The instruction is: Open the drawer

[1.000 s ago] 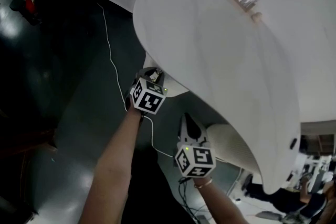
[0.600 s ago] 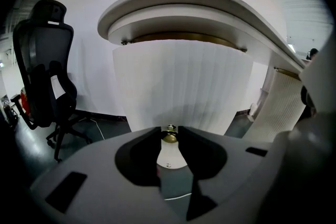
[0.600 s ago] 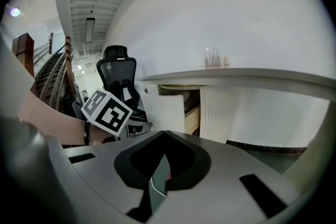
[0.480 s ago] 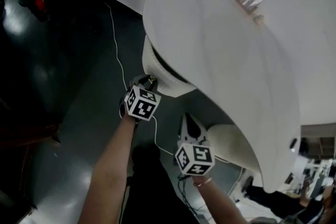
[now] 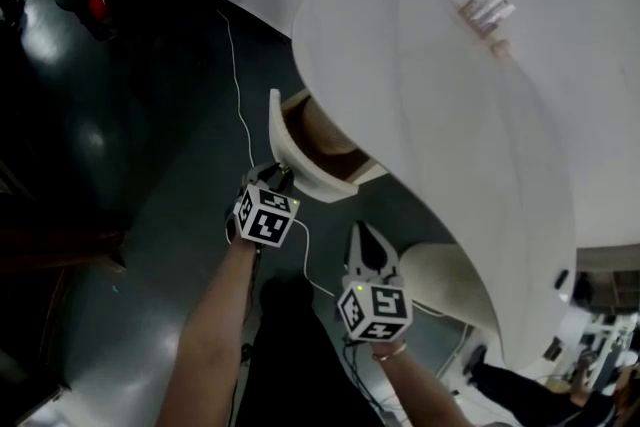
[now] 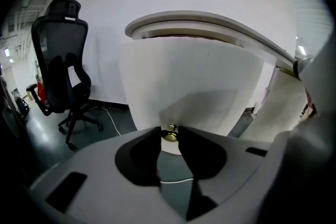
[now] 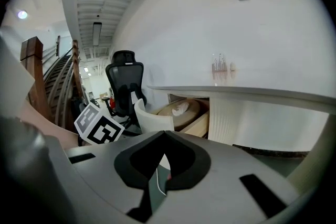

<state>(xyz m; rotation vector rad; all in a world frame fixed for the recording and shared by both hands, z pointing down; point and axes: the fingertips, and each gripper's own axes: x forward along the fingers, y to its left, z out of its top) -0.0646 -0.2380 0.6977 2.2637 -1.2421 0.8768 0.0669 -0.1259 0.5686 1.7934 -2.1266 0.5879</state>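
Now: left gripper (image 5: 278, 177) clamped on knob (image 6: 169, 134), drawer (image 5: 318, 183) part-out under counter (image 5: 430, 115). Pull straight, level, away from counter, no twisting; right gripper (image 5: 366, 245) closed, empty.

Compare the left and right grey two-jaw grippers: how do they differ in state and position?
The left gripper is shut on the small brass knob of the white curved drawer. The right gripper has its jaws together on nothing. The left gripper sits at the partly open drawer, while the right gripper hangs apart from it, nearer the person. Both have the same grey body.
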